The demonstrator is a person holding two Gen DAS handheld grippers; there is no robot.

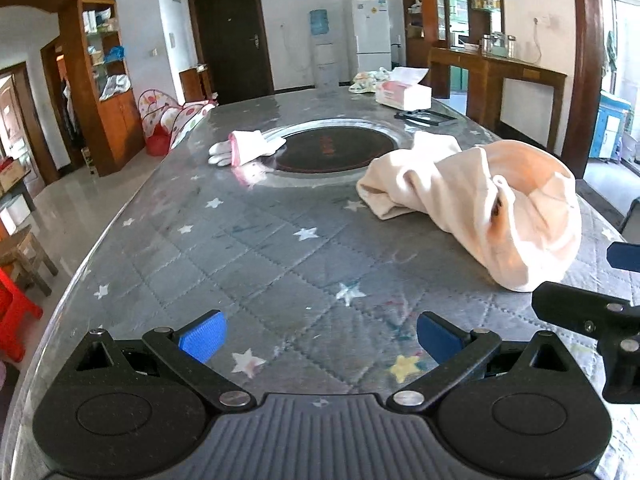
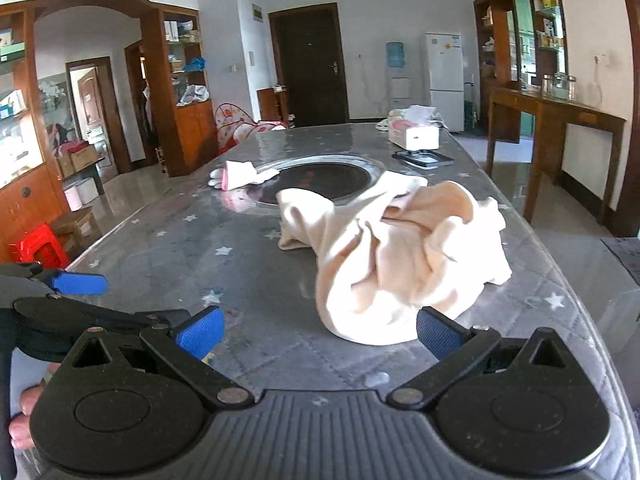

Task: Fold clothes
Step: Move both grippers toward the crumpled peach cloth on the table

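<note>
Blue pads of the right hand-held gripper (image 2: 318, 332) stand wide apart, released and holding nothing, just short of the near edge of the cream garment (image 2: 392, 256). That garment lies in a crumpled heap on the table (image 2: 256, 352), unfolded, its far end lapping over the rim of the round dark inset (image 2: 320, 180) in the tabletop. The left hand-held gripper (image 1: 320, 336) is likewise released and empty, with the garment ahead of it and off to its right.

Judged from this heap, the main risk is a blind pinch: the cloth is bunched in several layers, so a grasp at the near edge could catch more than one layer, or a sleeve instead of a hem, and the garment would lift as a lump rather than spread. The table looks glossy, so the fabric may slide instead of staying put when one corner is pulled. Dragging it away from the grippers could also snag it on the inset rim.

Beyond the garment to the left, white gloves (image 1: 244, 148) rest beside the inset; farther past the garment sit a black tray (image 1: 424, 117) and a tissue box (image 1: 402, 94). None lies between the grippers and the garment, though spreading the cloth flat may crowd the gloves.
</note>
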